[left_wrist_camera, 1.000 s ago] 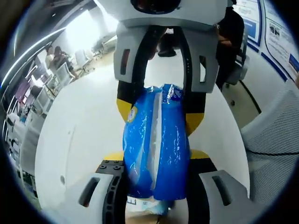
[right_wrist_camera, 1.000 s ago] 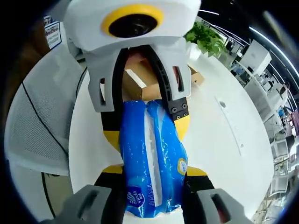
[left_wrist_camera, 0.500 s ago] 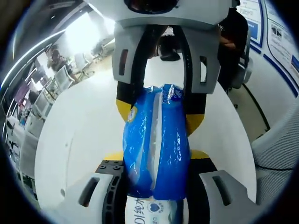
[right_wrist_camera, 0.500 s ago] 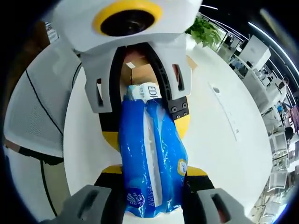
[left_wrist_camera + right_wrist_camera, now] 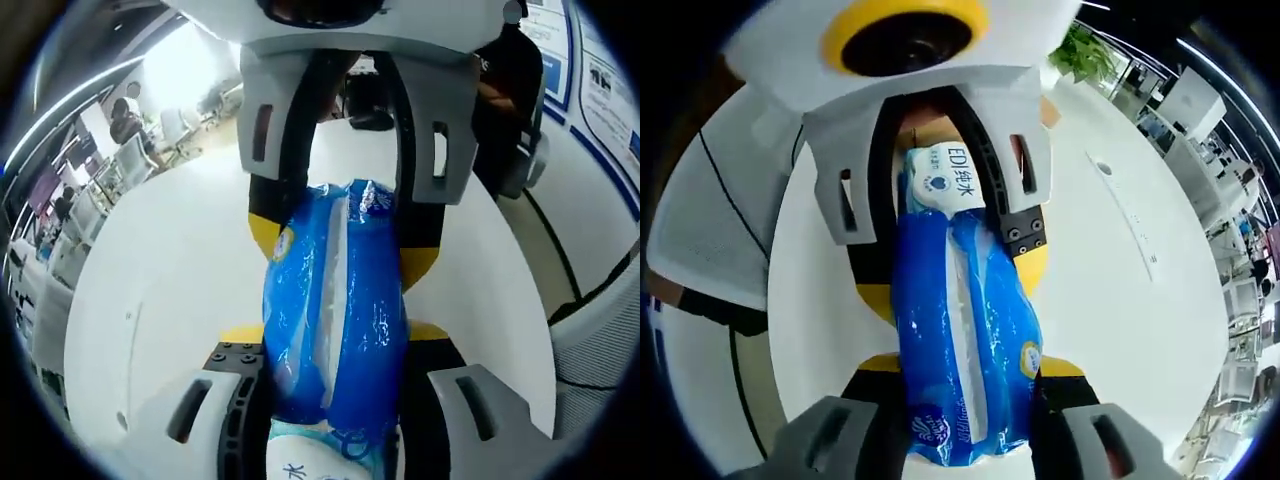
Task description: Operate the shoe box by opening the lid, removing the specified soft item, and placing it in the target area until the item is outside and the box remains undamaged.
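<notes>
Pinching one blue tissue pack (image 5: 335,310) from opposite ends: left tongs (image 5: 335,335) and right tongs (image 5: 960,365), both pressed onto it, facing each other above the white table (image 5: 170,290). Beyond the far jaws, a paler wrapper end (image 5: 945,180) printed "EDI" plus Chinese characters.

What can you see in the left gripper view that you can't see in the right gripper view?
The left gripper view has people at desks far off and a person in dark clothes near wall posters. The right gripper view has a green plant, a brown cardboard box behind the left tool, and a pale pack printed "EDI". Both show the blue tissue pack pinched by both tools, the right tool, and the white table.
</notes>
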A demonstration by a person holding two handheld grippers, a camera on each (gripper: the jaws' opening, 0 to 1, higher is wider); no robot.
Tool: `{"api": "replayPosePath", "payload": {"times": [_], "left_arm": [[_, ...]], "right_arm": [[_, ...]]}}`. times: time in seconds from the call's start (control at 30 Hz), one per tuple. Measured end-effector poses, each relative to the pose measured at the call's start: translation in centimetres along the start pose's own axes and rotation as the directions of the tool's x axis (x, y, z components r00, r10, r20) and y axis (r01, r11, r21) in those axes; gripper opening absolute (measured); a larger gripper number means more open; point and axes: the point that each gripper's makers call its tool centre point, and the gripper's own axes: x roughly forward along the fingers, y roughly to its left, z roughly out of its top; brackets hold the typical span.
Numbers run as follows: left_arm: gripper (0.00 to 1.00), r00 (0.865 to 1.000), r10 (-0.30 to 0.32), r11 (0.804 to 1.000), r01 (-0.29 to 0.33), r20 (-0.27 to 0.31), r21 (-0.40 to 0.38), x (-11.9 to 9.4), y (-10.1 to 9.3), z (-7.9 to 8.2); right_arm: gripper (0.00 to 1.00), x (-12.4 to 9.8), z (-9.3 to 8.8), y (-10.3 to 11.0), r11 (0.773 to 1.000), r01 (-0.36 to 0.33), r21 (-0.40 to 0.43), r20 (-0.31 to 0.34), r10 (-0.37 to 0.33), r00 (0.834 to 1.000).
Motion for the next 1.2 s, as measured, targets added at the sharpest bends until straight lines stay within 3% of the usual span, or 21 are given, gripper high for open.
{"api": "replayPosePath", "payload": {"times": [1.2], "left_arm": [[0.53,0.998,-0.017,0.999,0.015,-0.067,-0.03,3.0,0.3,-3.3]], "right_arm": [[0.47,4.2,-1.2,-0.2,0.999,-0.042,0.001,-0.017,0.043,0.999]]}}
